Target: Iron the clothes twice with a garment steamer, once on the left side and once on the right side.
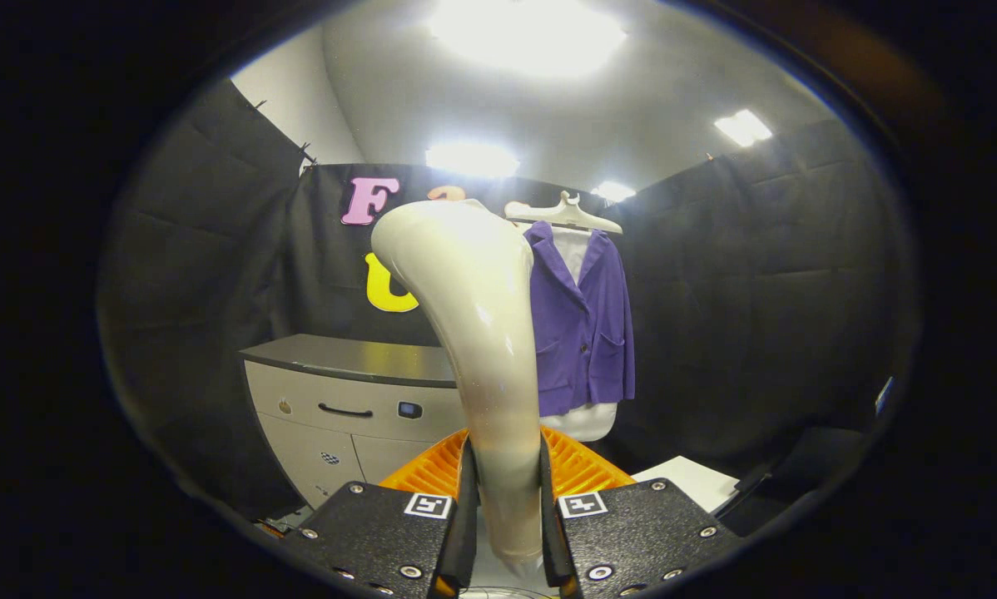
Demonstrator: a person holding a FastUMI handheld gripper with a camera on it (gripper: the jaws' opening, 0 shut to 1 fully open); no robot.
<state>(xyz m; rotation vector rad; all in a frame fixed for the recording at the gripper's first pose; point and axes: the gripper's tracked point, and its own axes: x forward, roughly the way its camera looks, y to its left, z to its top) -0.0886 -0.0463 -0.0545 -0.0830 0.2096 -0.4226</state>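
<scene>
We see the steamer (478,333) upright, its handle clamped between both fingers of our gripper (507,507). Beyond the steamer, just to its right, the jacket (586,324) hangs on a hanger (563,214); a cabinet (349,399) stands left of the steamer.

The hand-held gripper (507,507) has its two fingers (468,499) drawn close, standing upright and near parallel, one on each side of the handle of the garment steamer (482,333). Both fingers press against that handle, so the grip is closed on it. The finger blocks lie side by side at the near end, level with each other. The steamer rises from between the fingers and curves up and ahead of them, its head well above the fingertips.
</scene>
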